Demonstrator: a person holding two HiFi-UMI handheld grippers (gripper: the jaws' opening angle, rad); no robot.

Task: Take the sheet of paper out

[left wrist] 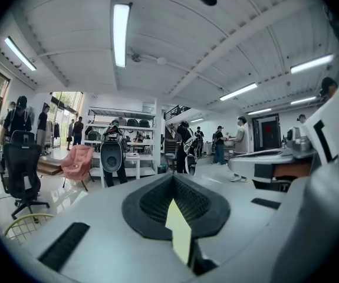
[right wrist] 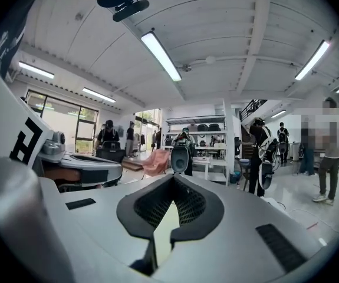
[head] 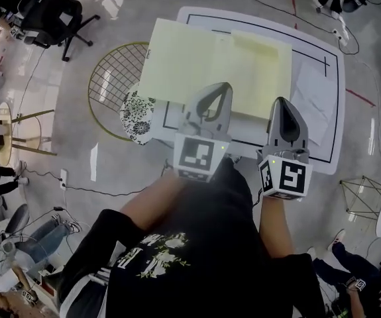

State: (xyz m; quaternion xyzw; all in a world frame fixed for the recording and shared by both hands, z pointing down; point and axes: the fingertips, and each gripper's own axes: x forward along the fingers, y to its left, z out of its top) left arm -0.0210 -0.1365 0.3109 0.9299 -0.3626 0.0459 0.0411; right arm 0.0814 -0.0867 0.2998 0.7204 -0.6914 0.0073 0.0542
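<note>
Pinching the pale yellow sheet of paper [head: 210, 65] along its near edge, we have both tongs on it: the left gripper [head: 221, 90] and the right gripper [head: 281, 103] each press their grey, pointed jaws together on the thin sheet. In each gripper view, a flat yellow sliver shows between black, mesh-textured pads [left wrist: 151, 202]. Smooth and rectangular, the sheet covers much of the white, round-cornered table [head: 334, 98] and reaches past its left rim. A round gold wire grid [head: 110, 78] sits beside the table on the glossy floor.
</note>
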